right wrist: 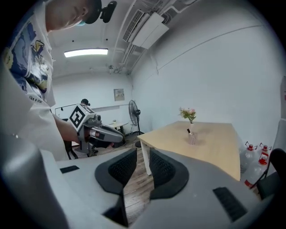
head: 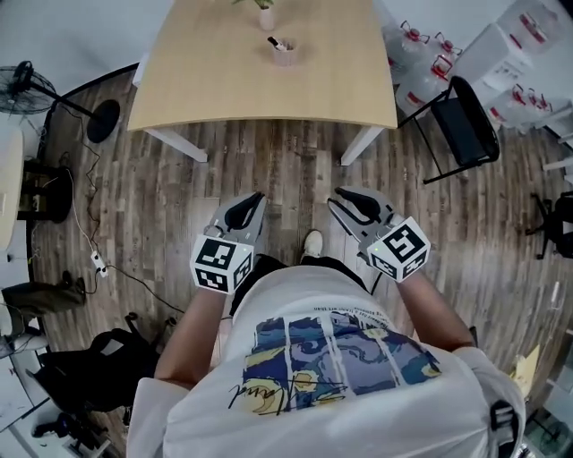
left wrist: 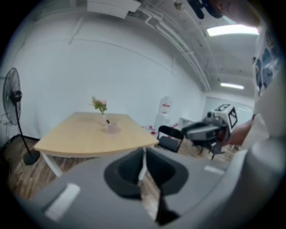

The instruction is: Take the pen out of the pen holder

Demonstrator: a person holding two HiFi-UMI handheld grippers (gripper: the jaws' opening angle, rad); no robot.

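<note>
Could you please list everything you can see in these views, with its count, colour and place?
table: 1, light wood with white legs, ahead of the person
pen holder: 1, pinkish, on the table's far part
pen: 1, dark, standing in the pen holder
vase: 1, pale, with flowers, just beyond the pen holder
chair: 1, black, right of the table
fan: 1, black, left of the table
water bottles: several, clear with red tops, far right
power strip: 1, white, floor at left
bag: 1, black, floor at lower left
shoe: 1 seen, white, between the grippers
left gripper: 1, grey, jaws narrowly apart, empty
right gripper: 1, grey, jaws apart, empty
</note>
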